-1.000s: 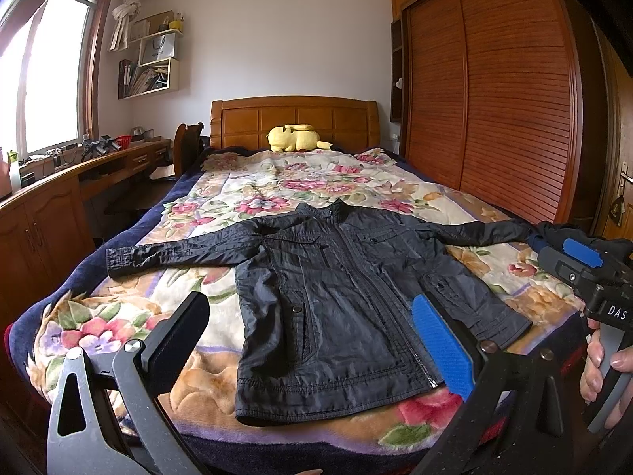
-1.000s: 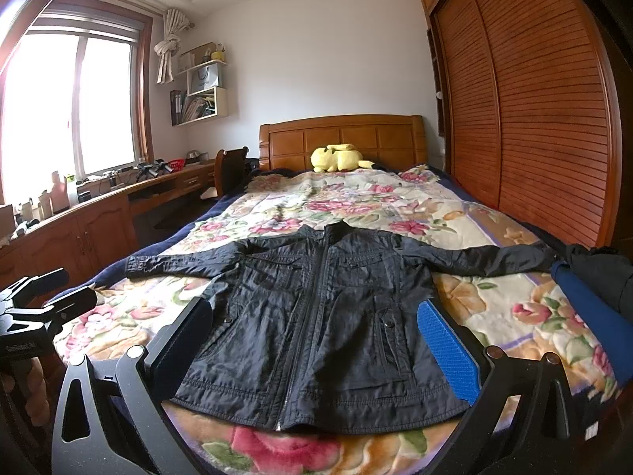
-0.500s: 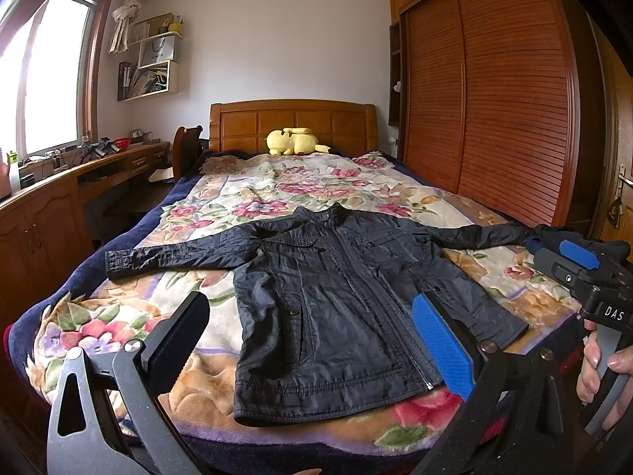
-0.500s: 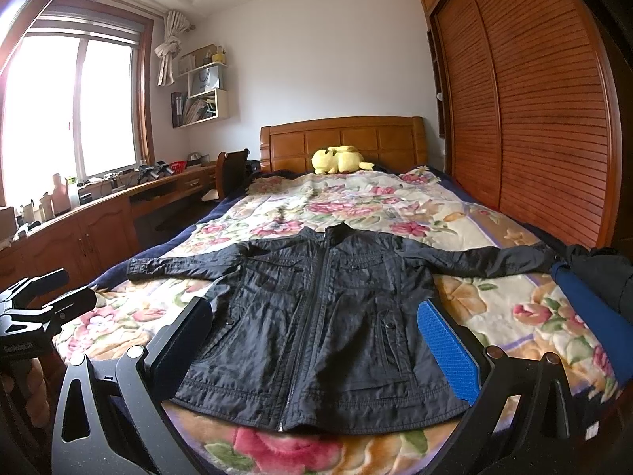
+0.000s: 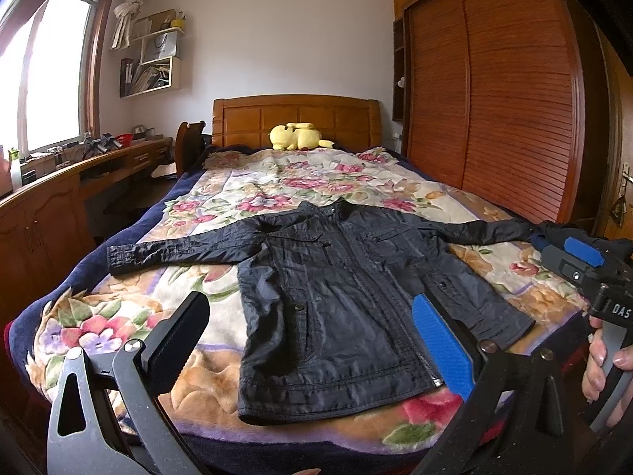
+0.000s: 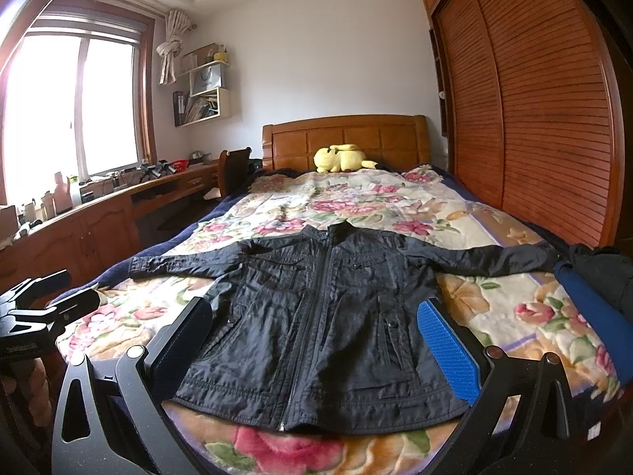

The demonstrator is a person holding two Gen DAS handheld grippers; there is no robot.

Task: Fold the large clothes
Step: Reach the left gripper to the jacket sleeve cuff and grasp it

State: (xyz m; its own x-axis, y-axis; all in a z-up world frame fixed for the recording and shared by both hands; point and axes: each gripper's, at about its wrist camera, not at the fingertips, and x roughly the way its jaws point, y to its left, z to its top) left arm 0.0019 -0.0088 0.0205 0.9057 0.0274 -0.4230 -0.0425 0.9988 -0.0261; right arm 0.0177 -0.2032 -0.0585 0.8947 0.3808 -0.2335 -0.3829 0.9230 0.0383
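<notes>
Black jacket [image 5: 348, 293] lay spread flat, hem at bed [image 5: 71, 277] foot edge, ready for folding; left gripper [image 5: 312, 340], right gripper [image 6: 316, 344] jaws apart, empty

- The jacket's [image 5: 340, 301] right cuff runs behind the right tongs [image 5: 581, 261], out of sight.
- The hand [image 5: 605, 372] on those tongs is cropped by the frame edge.
- Clutter on the table [image 6: 99, 202], far left of the jacket, is too small to identify.
</notes>
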